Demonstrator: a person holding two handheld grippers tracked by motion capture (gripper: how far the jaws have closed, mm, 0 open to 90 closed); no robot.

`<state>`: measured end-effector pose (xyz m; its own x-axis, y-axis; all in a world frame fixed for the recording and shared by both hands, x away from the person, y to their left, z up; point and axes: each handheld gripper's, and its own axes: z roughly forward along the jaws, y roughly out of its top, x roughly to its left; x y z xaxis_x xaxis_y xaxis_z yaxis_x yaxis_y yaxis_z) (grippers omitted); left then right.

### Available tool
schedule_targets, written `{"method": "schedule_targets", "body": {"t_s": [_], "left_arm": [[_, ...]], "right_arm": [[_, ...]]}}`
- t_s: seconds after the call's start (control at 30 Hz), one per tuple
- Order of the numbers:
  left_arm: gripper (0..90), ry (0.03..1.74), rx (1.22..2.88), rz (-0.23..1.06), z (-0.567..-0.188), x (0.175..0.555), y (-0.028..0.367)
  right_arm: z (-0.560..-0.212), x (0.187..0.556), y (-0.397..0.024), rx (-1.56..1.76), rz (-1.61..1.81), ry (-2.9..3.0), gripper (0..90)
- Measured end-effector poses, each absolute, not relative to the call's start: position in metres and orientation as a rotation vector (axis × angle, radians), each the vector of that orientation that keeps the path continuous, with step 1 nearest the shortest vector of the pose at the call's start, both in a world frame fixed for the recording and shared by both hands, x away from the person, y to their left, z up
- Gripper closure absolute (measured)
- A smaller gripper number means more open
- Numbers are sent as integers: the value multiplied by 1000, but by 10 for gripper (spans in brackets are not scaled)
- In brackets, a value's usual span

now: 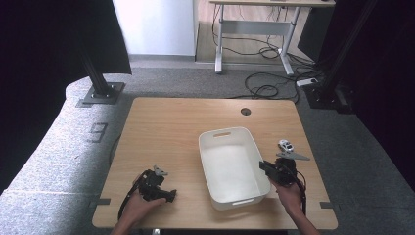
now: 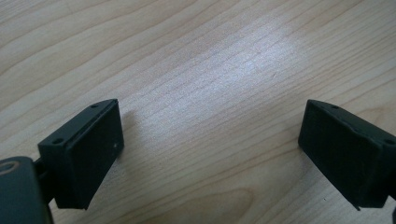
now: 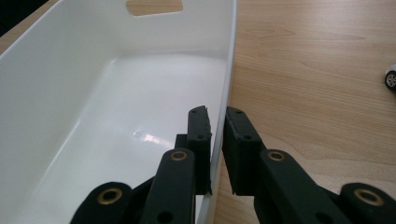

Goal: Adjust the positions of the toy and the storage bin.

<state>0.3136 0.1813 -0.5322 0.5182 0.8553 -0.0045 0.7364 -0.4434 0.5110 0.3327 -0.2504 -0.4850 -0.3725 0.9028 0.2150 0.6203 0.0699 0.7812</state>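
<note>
The wooden table [image 1: 171,127] carries everything, with a round hole [image 1: 245,111] near its far edge at about one o'clock from the centre. The white tub [image 1: 230,166] is the biggest thing on it, standing upright a little to the three o'clock side of the table's middle, its long sides running from six to twelve o'clock, with a slot handle [image 3: 154,6] cut in the far end wall. The right gripper [image 1: 268,169] sits at three o'clock of the tub, on its right-hand long wall: in the right gripper view [image 3: 215,128] the two black jaws are drawn close together and pinch that thin wall [image 3: 228,70], one jaw inside the tub and one outside. The left gripper [image 1: 169,195] lies low over bare wood at nine o'clock of the tub, well apart from it; its own view [image 2: 210,140] shows the jaws spread wide with nothing between them. A small white toy car [image 1: 286,145] rests on the table just beyond the right gripper, at about twelve o'clock from it.
</note>
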Motion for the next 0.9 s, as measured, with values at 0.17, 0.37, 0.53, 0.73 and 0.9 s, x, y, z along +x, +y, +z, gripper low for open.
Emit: {"method": "schedule_targets", "body": {"t_s": [0.17,0.37,0.53,0.73,0.9], "left_arm": [[69,1302,2310,352,-532,314,181],[66,1300,2311,350,-532,314,181],[65,1299,2311,351,-532,314,181],[65,1299,2311,351,-532,314,181],[64,1299,2313,349,-532,315,181]], "right_arm": [[-486,335,-249,1557,1224,1995,811],[-487,337,-245,1575,1228,1969,808],[-487,338,-243,1588,1233,1952,807],[-488,339,-241,1601,1236,1930,805],[-489,339,-239,1617,1255,1912,804]]}}
